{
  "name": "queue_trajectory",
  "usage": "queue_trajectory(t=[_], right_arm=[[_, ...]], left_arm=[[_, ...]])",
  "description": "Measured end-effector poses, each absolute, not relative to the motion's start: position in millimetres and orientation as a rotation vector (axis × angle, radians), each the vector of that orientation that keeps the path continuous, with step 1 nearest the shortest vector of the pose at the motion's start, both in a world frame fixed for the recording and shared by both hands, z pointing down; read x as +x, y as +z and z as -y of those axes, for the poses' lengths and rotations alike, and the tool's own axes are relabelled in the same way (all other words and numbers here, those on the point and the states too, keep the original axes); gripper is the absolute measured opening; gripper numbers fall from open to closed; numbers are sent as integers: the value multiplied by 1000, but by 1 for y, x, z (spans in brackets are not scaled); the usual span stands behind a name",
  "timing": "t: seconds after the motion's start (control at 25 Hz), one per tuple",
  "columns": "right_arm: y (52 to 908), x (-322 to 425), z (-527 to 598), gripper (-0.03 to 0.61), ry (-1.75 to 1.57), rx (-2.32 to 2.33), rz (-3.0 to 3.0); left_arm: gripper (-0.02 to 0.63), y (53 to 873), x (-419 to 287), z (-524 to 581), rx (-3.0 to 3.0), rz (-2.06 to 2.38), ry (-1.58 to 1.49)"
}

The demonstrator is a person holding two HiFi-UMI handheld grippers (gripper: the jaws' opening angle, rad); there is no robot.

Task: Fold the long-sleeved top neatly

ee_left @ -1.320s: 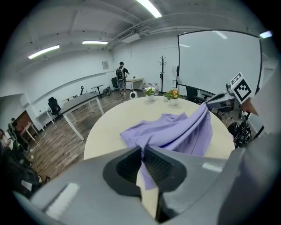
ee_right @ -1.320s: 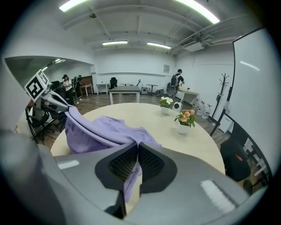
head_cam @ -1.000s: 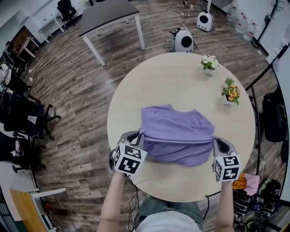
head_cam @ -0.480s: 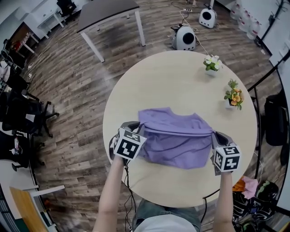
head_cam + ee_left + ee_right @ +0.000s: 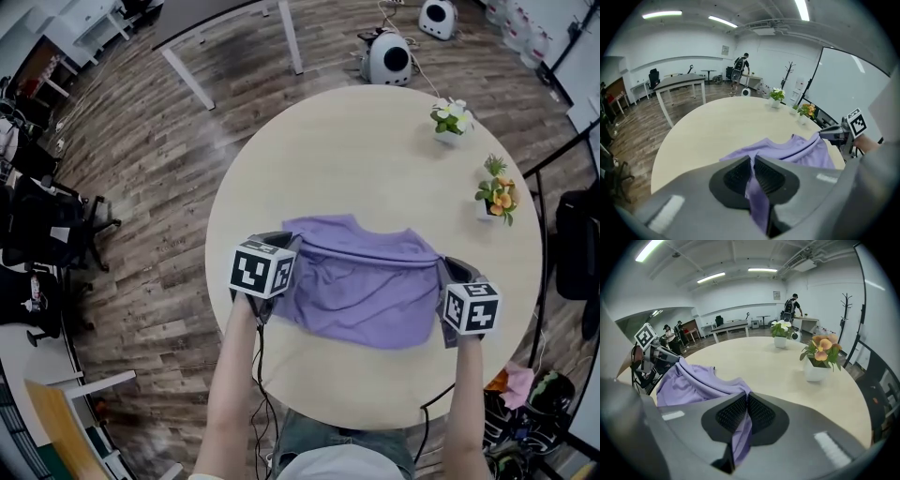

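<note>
A purple long-sleeved top (image 5: 361, 281) lies partly folded on the round beige table (image 5: 375, 150), its neckline toward the far side. My left gripper (image 5: 281, 246) is shut on the top's left edge, and purple cloth (image 5: 757, 199) is pinched between its dark pads. My right gripper (image 5: 446, 270) is shut on the right edge, with cloth (image 5: 740, 434) hanging between its pads. A fold of the fabric is stretched taut between the two grippers, slightly above the lower layer. In the left gripper view the right gripper (image 5: 832, 135) shows at the far side of the top (image 5: 787, 147).
Two small potted plants (image 5: 450, 119) (image 5: 497, 197) stand on the table's far right. Beyond the table are a grey desk (image 5: 225, 28), black office chairs (image 5: 47, 225) at the left, and white round devices (image 5: 389, 58) on the wooden floor. People stand far back in the room.
Both grippers have moved toward me and downward, drawing the stretched fold over the lower layer. The left gripper has rolled, so its marker cube faces differently.
</note>
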State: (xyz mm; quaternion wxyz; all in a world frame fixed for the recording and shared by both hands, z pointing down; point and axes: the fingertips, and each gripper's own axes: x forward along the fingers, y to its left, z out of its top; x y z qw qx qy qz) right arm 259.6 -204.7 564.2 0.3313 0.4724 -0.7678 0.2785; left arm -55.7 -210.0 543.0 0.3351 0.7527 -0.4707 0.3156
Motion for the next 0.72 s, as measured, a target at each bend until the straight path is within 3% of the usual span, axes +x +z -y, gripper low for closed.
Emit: queue_trajectory(t=[0.72], right_arm=[[596, 264, 246, 78, 788, 1302, 1990]], left_arm=[[187, 588, -63, 257, 1807, 1244, 467]])
